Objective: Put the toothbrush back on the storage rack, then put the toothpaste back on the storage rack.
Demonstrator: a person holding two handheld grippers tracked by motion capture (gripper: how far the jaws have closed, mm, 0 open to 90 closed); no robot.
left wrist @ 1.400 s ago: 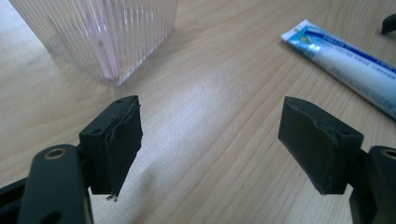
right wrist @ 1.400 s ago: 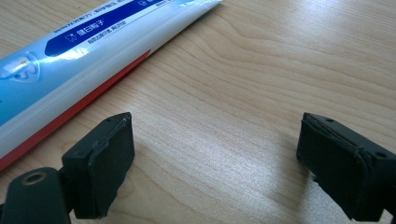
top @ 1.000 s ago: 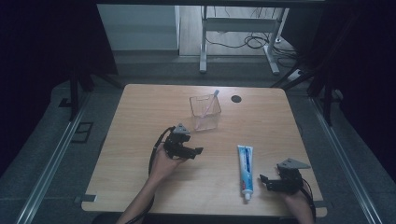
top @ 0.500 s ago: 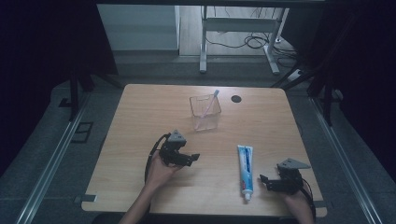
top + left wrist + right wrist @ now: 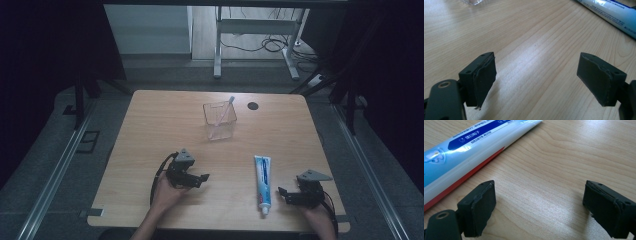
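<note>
Resting spread-jawed near the surface's (image 5: 150,130) front edge: both hand-held grippers.
Left hand-held gripper (image 5: 200,178) and right hand-held gripper (image 5: 284,193) flank the toothpaste tube (image 5: 262,182); a clear cup (image 5: 219,121) holds, seemingly, a toothbrush.

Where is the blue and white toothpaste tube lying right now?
In the high view, the blue and white toothpaste tube lies flat on the wooden table, near its front right, just left of the right gripper and nearer the person than the clear plastic cup.

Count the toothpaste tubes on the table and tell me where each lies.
1. The toothpaste tube lies flat at the table's near right, between the two tools, closer to the right tool; none seems hidden.
</note>
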